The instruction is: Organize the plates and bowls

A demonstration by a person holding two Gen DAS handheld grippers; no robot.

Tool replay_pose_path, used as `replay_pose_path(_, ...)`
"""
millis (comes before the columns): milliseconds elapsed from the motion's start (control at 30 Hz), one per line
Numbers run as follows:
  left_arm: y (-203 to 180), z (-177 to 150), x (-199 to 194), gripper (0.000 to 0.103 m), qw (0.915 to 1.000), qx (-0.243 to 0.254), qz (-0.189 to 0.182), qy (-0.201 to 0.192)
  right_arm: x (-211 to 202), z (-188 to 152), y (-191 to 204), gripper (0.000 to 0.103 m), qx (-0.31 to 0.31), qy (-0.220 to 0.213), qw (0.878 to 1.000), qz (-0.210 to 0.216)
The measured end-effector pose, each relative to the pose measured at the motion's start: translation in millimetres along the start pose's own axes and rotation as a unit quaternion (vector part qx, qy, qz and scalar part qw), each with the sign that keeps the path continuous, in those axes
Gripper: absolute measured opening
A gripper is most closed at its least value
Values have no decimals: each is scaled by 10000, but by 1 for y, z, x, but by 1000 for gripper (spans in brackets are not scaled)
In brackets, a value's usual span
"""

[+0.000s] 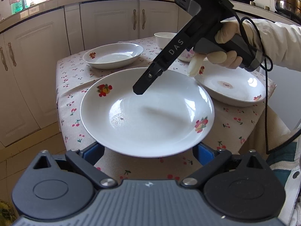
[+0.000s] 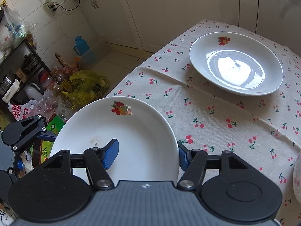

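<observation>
The near plate (image 2: 131, 131) sits at the corner of the worktop (image 2: 216, 124), its outer rim reaching past the edge of the cherry-print cloth. That is probably why both tools meet it here, since an overhanging rim lets a finger slip underneath. The right hand-held gripper (image 2: 146, 152) comes in steeply from above, carried by a gloved hand (image 1: 225, 56). Its jaws are drawn in on the plate's sloping wall: one blue pad (image 2: 111, 154) lies on the inner face and the other sits just outside the rim, so it appears to be pinching the plate by its edge. The left hand-held gripper (image 1: 148, 150) faces the plate from the opposite side with its fingers spread wide. The plate's near rim covers both blue tips, so the plate lies over and between those fingers rather than being squeezed by them; whether they touch its underside I cannot tell. This looks like a supporting pose while the right side takes hold. Whether the plate has left the cloth is also unclear. The likely goal is a second plate (image 2: 236, 64) farther back on the worktop, well apart from the held one. A third plate (image 1: 231, 86) and a white bowl (image 1: 163, 39) wait beyond, so the sorting seems barely begun.
</observation>
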State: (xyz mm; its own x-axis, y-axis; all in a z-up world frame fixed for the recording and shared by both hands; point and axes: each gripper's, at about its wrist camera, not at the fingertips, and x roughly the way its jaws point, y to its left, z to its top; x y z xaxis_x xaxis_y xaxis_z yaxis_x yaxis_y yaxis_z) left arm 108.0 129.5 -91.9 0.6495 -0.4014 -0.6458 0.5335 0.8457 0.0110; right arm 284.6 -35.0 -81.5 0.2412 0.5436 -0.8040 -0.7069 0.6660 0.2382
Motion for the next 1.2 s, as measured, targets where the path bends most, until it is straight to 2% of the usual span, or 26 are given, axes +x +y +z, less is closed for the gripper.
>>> replay_pose_path(267,13,17,25,99,9998,107,-115,-89,-4,14,-23,70,92,-136,9996,-224)
replay_pose_path(500,22,26,43,99,9997,88,-241,-19,3,19,-40,70,243,-158,9989,-360)
replay_pose_path(1000,26,30,50,99,9995,102,-310,-34,8,19,-53,70,333,-124,9984,-441)
replay_pose_path(1100,26,30,50,99,9995,114,-307,-41,9,20,-53,76,335,-74,9987,-373)
replay_pose_path(1200,25,29,48,99,9995,82,-286,-51,9,21,-47,90,231,-66,9990,-378)
